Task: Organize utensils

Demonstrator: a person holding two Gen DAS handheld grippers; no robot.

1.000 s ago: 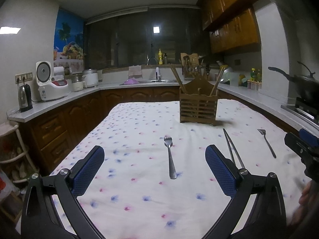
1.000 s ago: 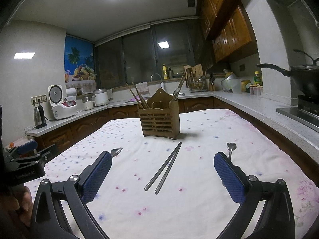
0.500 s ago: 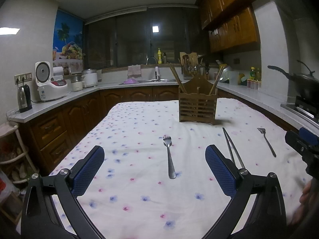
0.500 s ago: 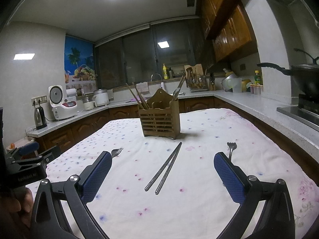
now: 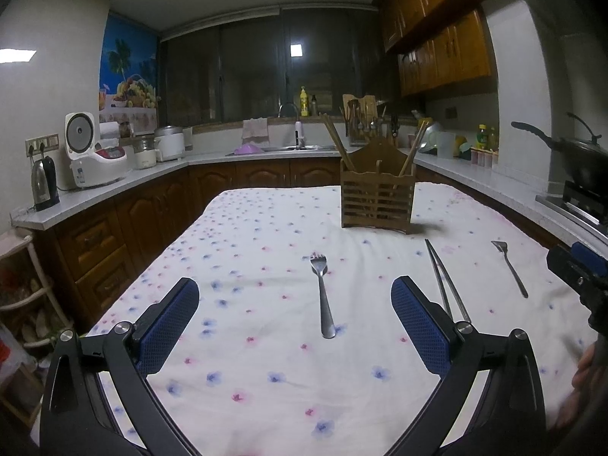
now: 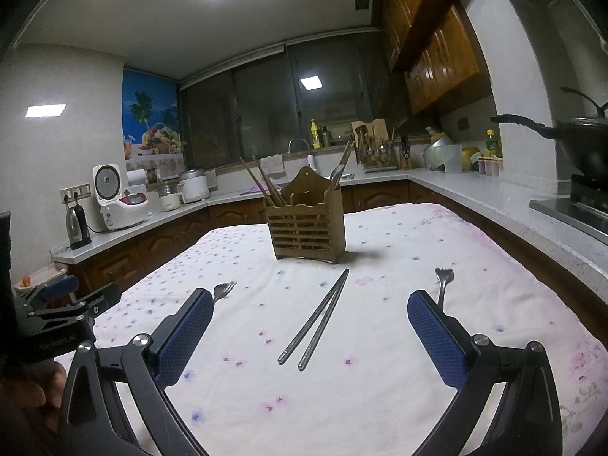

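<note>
A wooden slatted utensil holder (image 5: 376,197) stands upright at the far middle of the table, with wooden chopsticks in it; it also shows in the right wrist view (image 6: 307,224). A metal fork (image 5: 323,296) lies in front of my open, empty left gripper (image 5: 294,323). A pair of metal chopsticks (image 6: 317,319) lies in front of my open, empty right gripper (image 6: 307,336); the pair also shows in the left wrist view (image 5: 444,285). A second fork (image 6: 442,285) lies to the right, partly hidden behind my right finger, and shows in the left wrist view (image 5: 509,266).
The table wears a white floral cloth (image 5: 266,235). Wooden-fronted counters surround it: a kettle (image 5: 43,184) and rice cooker (image 5: 93,155) on the left, a sink (image 5: 292,146) at the back, a wok (image 5: 581,155) on a stove at right.
Both grippers have stayed open and almost still; the views shifted only slightly. Nothing on the table has moved.
</note>
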